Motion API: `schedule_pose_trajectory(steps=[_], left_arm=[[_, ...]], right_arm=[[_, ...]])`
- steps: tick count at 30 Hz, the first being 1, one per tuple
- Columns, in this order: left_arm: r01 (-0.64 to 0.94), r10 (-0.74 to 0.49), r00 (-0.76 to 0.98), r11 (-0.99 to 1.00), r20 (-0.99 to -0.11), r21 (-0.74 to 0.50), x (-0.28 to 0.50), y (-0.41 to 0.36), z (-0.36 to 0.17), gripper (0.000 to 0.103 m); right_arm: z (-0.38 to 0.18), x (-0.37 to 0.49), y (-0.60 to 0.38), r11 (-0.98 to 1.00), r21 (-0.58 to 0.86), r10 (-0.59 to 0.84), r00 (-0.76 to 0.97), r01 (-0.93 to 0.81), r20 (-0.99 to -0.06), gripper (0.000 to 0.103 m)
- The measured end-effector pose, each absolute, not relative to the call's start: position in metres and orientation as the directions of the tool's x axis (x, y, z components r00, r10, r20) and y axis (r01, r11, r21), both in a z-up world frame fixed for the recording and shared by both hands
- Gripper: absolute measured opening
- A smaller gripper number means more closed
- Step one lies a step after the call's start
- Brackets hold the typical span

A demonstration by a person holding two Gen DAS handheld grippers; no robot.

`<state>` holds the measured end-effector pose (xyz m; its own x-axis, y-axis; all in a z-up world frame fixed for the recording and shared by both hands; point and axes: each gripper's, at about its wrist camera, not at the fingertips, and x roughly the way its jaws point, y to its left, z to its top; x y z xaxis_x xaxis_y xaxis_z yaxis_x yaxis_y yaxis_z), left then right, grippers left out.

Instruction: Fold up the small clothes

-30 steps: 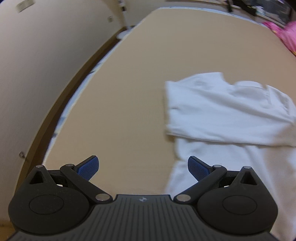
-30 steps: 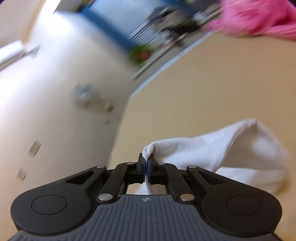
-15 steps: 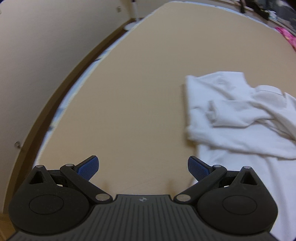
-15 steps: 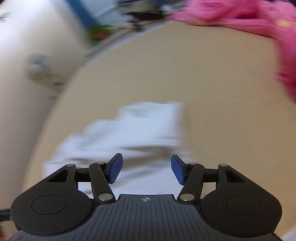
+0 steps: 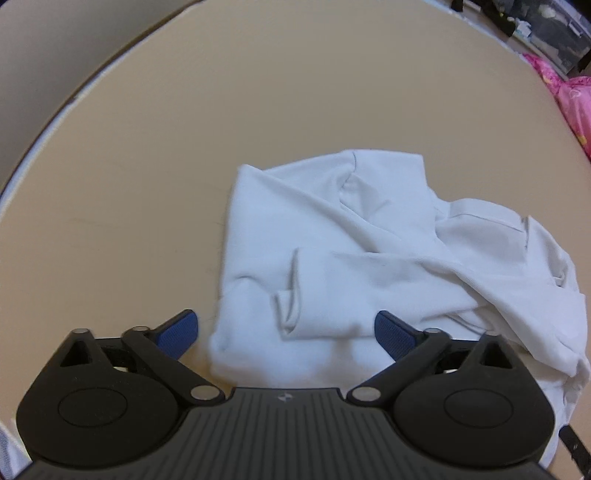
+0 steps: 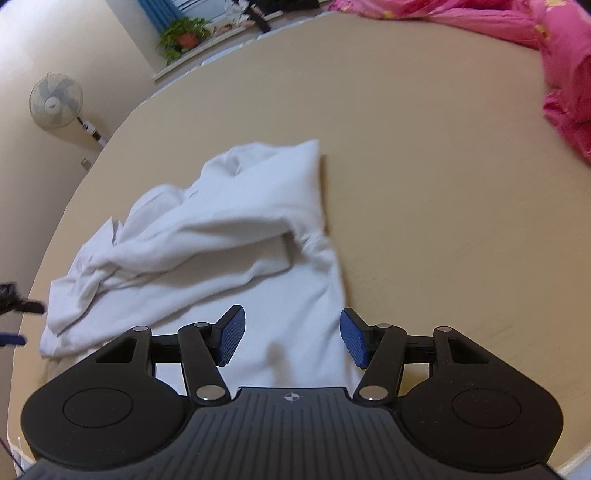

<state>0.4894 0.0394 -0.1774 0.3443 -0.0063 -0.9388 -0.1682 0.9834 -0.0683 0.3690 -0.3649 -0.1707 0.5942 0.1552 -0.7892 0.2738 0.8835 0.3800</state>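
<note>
White long-sleeved top (image 5: 369, 258) lying rumpled on tan table (image 5: 184, 147), long axis running away from both grippers. Left gripper (image 5: 286, 334) wide open, jaws just closing slightly, straddling near-left corner, empty. Right gripper (image 6: 291, 338) half open, holding nothing, above near-right edge. Neither clearly nearer to the cloth.

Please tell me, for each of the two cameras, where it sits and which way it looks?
Left wrist: sits on the left tongs, looks steeply down at the white garment on the tan surface; open tongs show, closing slightly, nothing gripped.
Right wrist: sits on the right tongs, looks down over the garment's edge toward a fan, plant and pink cloth; open tongs show, cloth released.
Shared: the garment, tan surface, pink cloth.
</note>
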Motion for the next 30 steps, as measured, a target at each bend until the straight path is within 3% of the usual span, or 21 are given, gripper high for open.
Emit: schedule_pose_trajectory(steps=[1, 2, 3, 5, 8, 12, 14, 18, 20, 21, 22, 25, 27, 28, 29, 30], left_arm=[[-0.160, -0.015, 0.344, 0.984, -0.939, -0.074, 0.493, 0.035, -0.180, 0.066], [-0.150, -0.022, 0.339, 0.986, -0.941, -0.077, 0.495, 0.033, -0.182, 0.026], [-0.138, -0.024, 0.333, 0.988, -0.943, -0.073, 0.498, 0.029, -0.182, 0.010], [-0.118, -0.001, 0.366, 0.992, -0.930, -0.047, 0.500, 0.020, -0.175, 0.006], [-0.082, -0.006, 0.435, 0.996, -0.901, -0.047, 0.498, 0.014, -0.156, 0.006], [-0.050, -0.013, 0.490, 0.998, -0.872, -0.043, 0.504, 0.008, -0.134, 0.006], [-0.032, -0.019, 0.522, 0.999, -0.853, -0.042, 0.509, 0.005, -0.119, 0.006], [-0.012, -0.032, 0.581, 0.999, -0.813, -0.048, 0.519, -0.001, -0.088, 0.006], [-0.001, -0.031, 0.609, 0.999, -0.792, -0.040, 0.521, -0.004, -0.075, 0.006], [0.006, -0.034, 0.623, 0.999, -0.782, -0.039, 0.523, -0.003, -0.070, 0.006], [0.013, -0.039, 0.640, 0.999, -0.767, -0.040, 0.521, -0.001, -0.064, 0.006], [0.014, -0.048, 0.715, 0.998, -0.697, -0.055, 0.498, 0.019, -0.057, 0.008], [-0.024, -0.019, 0.734, 0.998, -0.679, -0.053, 0.472, 0.040, -0.077, 0.022], [-0.050, -0.010, 0.708, 0.997, -0.706, -0.064, 0.461, 0.053, -0.099, 0.051], [-0.076, -0.017, 0.674, 0.993, -0.739, -0.092, 0.451, 0.067, -0.117, 0.071], [-0.111, -0.034, 0.629, 0.985, -0.776, -0.133, 0.444, 0.079, -0.137, 0.073]], right_arm=[[-0.171, 0.369, -0.363, 0.883, 0.379, 0.154, 0.592, 0.276, -0.791, 0.059], [-0.172, 0.370, -0.362, 0.883, 0.377, 0.150, 0.591, 0.281, -0.792, 0.059], [-0.172, 0.371, -0.363, 0.881, 0.377, 0.147, 0.592, 0.285, -0.793, 0.059], [-0.169, 0.375, -0.365, 0.884, 0.362, 0.125, 0.598, 0.295, -0.792, 0.059], [-0.159, 0.391, -0.360, 0.929, 0.272, 0.057, 0.632, 0.249, -0.773, 0.059], [-0.142, 0.418, -0.334, 0.978, 0.184, 0.072, 0.679, 0.095, -0.731, 0.061], [-0.136, 0.433, -0.314, 0.988, 0.153, 0.131, 0.687, -0.030, -0.714, 0.074], [-0.143, 0.464, -0.278, 0.976, 0.131, 0.214, 0.648, -0.175, -0.731, 0.077], [-0.155, 0.481, -0.269, 0.973, 0.148, 0.227, 0.617, -0.178, -0.753, 0.061], [-0.160, 0.488, -0.267, 0.970, 0.163, 0.240, 0.597, -0.181, -0.766, 0.018], [-0.163, 0.493, -0.266, 0.970, 0.168, 0.242, 0.582, -0.178, -0.777, 0.007], [-0.141, 0.470, -0.274, 0.963, 0.209, 0.267, 0.699, -0.170, -0.663, 0.007], [-0.129, 0.439, -0.279, 0.941, 0.226, 0.338, 0.752, -0.253, -0.566, 0.007], [-0.129, 0.425, -0.277, 0.936, 0.200, 0.352, 0.753, -0.289, -0.556, 0.012], [-0.137, 0.414, -0.275, 0.929, 0.187, 0.365, 0.725, -0.318, -0.584, 0.015], [-0.149, 0.408, -0.273, 0.922, 0.187, 0.377, 0.678, -0.339, -0.631, 0.020]])
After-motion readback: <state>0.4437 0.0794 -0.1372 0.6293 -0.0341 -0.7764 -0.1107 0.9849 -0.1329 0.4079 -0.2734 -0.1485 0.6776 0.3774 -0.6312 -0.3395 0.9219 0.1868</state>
